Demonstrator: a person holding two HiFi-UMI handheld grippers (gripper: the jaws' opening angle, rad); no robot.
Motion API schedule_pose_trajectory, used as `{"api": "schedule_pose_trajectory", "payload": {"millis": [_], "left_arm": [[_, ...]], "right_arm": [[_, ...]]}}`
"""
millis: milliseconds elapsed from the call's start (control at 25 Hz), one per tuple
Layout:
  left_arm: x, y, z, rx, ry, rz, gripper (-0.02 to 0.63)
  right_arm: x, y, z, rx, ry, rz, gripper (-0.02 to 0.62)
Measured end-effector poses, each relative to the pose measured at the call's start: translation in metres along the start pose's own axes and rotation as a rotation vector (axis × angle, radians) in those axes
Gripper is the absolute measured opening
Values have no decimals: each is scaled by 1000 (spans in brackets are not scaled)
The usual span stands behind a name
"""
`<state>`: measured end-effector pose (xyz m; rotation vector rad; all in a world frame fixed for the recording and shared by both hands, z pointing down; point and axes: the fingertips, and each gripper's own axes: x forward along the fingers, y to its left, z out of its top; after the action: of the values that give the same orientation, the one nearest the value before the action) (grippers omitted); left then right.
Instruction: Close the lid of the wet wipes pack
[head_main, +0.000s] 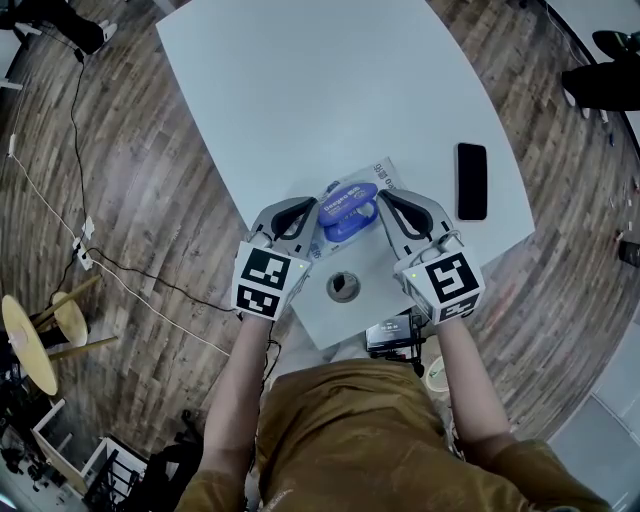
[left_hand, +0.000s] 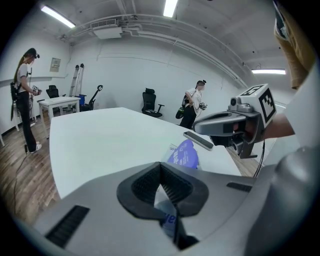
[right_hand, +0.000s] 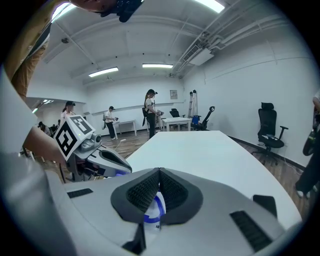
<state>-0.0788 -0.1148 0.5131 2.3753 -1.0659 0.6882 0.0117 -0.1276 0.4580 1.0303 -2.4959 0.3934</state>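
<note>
The wet wipes pack (head_main: 352, 212) lies near the white table's (head_main: 300, 90) front edge, between my two grippers. Its blue lid (left_hand: 185, 154) stands raised above the pack in the left gripper view. My left gripper (head_main: 314, 205) sits at the pack's left side with its jaws shut, tips together (left_hand: 160, 166), and a piece of the pack (left_hand: 171, 220) shows below them. On the pack's right side my right gripper (head_main: 381, 196) has its jaws shut as well (right_hand: 159, 171); a blue ring of the pack's opening (right_hand: 156, 210) shows beneath them. I cannot tell whether either tip touches the pack.
A black phone (head_main: 471, 180) lies on the table to the right of the pack. A round cable hole (head_main: 343, 286) sits in the table just in front of me. Wooden stools (head_main: 40, 335) and a cable are on the floor at the left. People stand farther off.
</note>
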Motion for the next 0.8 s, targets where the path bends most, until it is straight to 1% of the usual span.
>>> {"api": "schedule_pose_trajectory", "payload": {"millis": [200,440,800], "left_arm": [[-1,-11,-8,-11,12,-17,6],[-1,-17,-17,-18,24,-33,6],[1,-19,-19,-16,29,-35,6]], "right_arm": [[7,6,-6,4,16,20,8],[13,17,-22,8,57,52,8],[13,25,-46,13,113,72,8]]}}
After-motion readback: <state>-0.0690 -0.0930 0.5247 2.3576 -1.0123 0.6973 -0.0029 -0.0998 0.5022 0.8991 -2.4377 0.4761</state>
